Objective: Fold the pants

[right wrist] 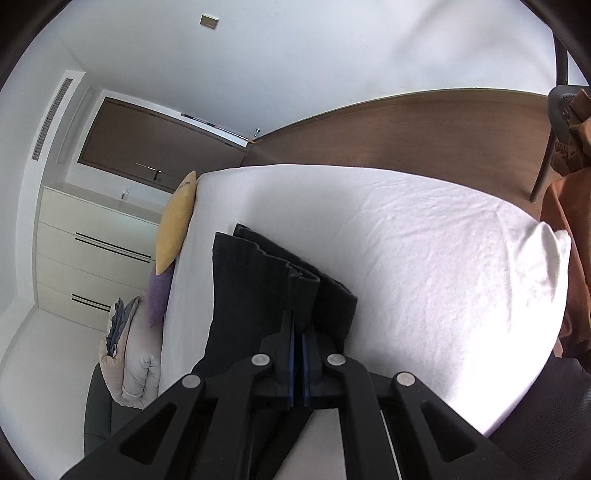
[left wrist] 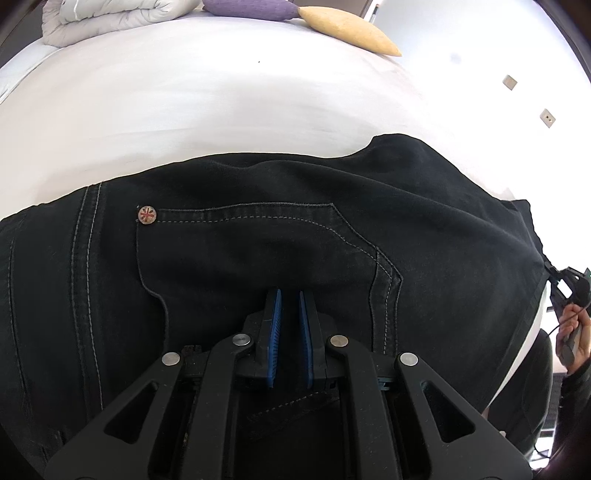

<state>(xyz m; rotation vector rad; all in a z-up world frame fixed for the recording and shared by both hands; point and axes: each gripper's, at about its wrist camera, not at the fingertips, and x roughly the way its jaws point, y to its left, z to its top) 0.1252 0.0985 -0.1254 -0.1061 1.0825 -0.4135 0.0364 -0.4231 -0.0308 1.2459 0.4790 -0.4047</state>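
Black pants [left wrist: 258, 236], one pair, spread across white bed [left wrist: 184, 110]; seat side up, back pocket and one round metal rivet [left wrist: 147, 215] showing. Left gripper [left wrist: 290, 295] low over pocket area, blue pads [left wrist: 275, 332] slightly apart, nothing visibly between them; contact with cloth unclear. Far right in left view: right gripper [left wrist: 563, 284] at the cloth's edge, a bare hand [left wrist: 576, 332] behind it.

In right wrist view: right gripper [right wrist: 297, 332] clamped on bunched dark fabric, both leg ends [right wrist: 258, 266] draped ahead over the sheet, two hems stacked roughly together. Pants [right wrist: 251, 295] lying near bed's left edge here.

Handling guess: denim, fairly heavy, limp but thick at seams; likely sags if lifted by one point. Not fragile, not slippery. Best holds probably waistband corner and hem, through both layers, so the fold stays aligned.

Counts: two grippers, one yellow cushion [left wrist: 347, 29], one purple cushion [left wrist: 251, 9], one rolled grey duvet [left wrist: 110, 18], one drawer unit [right wrist: 92, 251], one chair [right wrist: 557, 122] with orange cloth [right wrist: 572, 229].
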